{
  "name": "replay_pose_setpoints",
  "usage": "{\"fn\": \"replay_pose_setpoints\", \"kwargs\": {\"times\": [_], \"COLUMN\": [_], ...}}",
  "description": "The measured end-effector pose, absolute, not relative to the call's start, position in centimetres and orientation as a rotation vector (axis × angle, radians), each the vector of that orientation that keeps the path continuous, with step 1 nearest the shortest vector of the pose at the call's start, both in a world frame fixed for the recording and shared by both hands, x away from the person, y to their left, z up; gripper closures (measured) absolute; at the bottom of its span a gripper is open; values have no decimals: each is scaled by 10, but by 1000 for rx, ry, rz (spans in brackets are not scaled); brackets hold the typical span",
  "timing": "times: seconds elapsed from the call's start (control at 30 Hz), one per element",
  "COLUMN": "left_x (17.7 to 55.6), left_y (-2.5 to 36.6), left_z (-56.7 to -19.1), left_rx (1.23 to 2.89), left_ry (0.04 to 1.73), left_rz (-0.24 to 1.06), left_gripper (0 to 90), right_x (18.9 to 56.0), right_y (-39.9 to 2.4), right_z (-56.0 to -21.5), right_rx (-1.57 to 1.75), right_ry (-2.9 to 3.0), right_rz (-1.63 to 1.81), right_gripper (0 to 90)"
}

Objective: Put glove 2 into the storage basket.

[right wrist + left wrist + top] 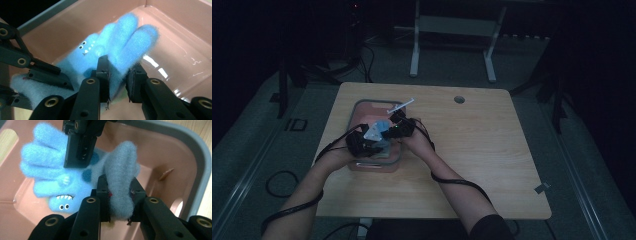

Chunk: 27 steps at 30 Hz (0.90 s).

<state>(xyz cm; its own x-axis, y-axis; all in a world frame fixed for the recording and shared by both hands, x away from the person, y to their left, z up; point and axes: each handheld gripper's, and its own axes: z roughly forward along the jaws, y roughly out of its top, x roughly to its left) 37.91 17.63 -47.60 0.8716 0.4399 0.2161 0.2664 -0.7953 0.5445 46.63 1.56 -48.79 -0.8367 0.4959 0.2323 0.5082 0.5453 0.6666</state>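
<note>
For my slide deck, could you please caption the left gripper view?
Left gripper clamps the grey cuff of a fuzzy blue glove over a pink bin.

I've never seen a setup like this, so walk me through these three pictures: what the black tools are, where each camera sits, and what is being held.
A person at a wooden table holds a two-jaw tool in each hand. The high view looks down from above; the other two views come from cameras riding on each tool. Both tools hold a fuzzy blue glove with a small monster face over a pink bin with a grey rim. The left tool is clamped on the glove's grey cuff; the right tool grips a finger. A white syringe-like object lies nearby.
</note>
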Motion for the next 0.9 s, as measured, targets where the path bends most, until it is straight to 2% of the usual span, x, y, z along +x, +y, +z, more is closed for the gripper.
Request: {"fn": "replay_pose_setpoints", "kwargs": {"times": [0.13, 0.4, 0.47, 0.63, 0.77, 0.8, 0.9], "left_x": [383, 384, 384, 383, 380, 379, 378], "left_y": [173, 172, 171, 171, 173, 174, 174], "left_z": [-481, -482, -482, -478, -470, -466, -462], "left_rx": [2542, 2554, 2556, 2525, 2456, 2424, 2395], "left_ry": [536, 546, 557, 622, 664, 677, 702], "left_rz": [436, 438, 437, 456, 478, 463, 458], "left_gripper": [755, 698, 630, 351, 218, 154, 133], "right_x": [465, 470, 470, 469, 465, 464, 461], "right_y": [20, 16, 13, 8, 3, 1, -1], "right_z": [-488, -487, -485, -480, -470, -465, -463], "right_rx": [-867, -883, -887, -862, -832, -807, -789], "right_ry": [-2802, -2805, -2793, -2771, -2741, -2742, -2751], "right_rz": [-1173, -1186, -1195, -1229, -1279, -1271, -1281], "right_gripper": [721, 598, 571, 530, 478, 431, 379]}}
